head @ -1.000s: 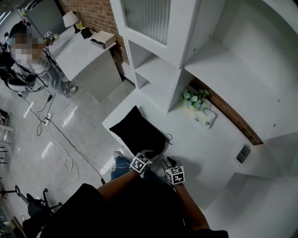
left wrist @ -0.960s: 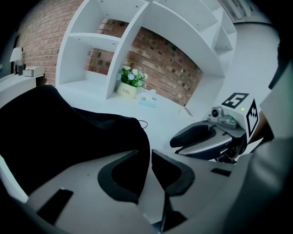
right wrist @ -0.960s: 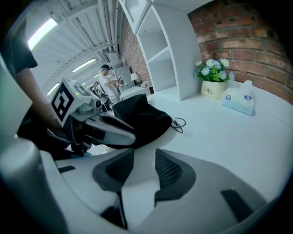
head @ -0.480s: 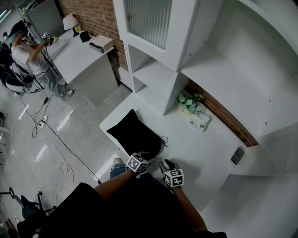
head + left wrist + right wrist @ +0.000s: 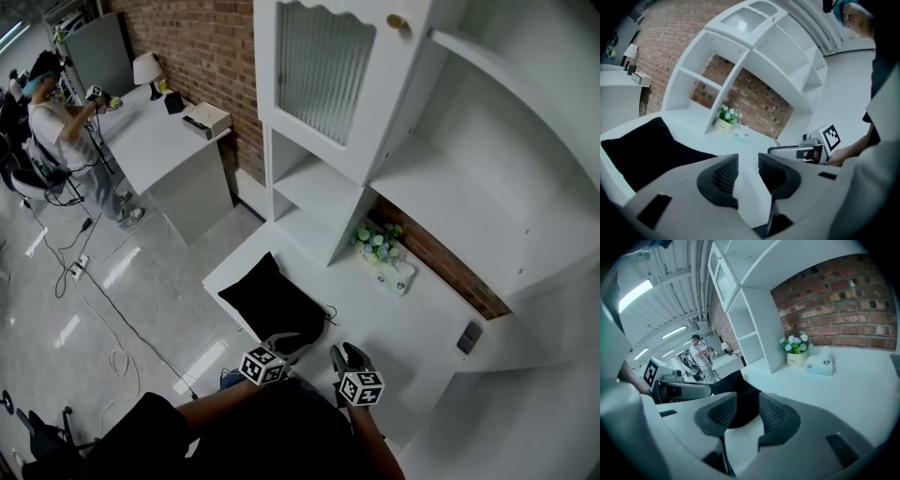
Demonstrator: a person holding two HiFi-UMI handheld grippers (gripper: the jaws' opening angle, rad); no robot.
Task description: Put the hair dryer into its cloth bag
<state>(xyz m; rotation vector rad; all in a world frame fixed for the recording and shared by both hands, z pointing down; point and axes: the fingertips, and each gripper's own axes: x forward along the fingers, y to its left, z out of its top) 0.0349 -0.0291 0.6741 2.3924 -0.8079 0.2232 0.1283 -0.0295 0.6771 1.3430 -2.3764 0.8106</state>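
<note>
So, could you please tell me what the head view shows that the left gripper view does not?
Only the head view shows the person at the far desk and the floor. Only the left gripper view looks along the left gripper: its jaws have just been opening and stand apart, nothing between them. Both show the black cloth bag, the potted flowers, the tissue box and the right gripper.

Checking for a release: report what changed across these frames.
The left gripper and right gripper pulled back from the black cloth bag. Left tongs have just been opening, nothing between them. Right tongs unchanged, apart and empty; bag stays on the counter.
</note>
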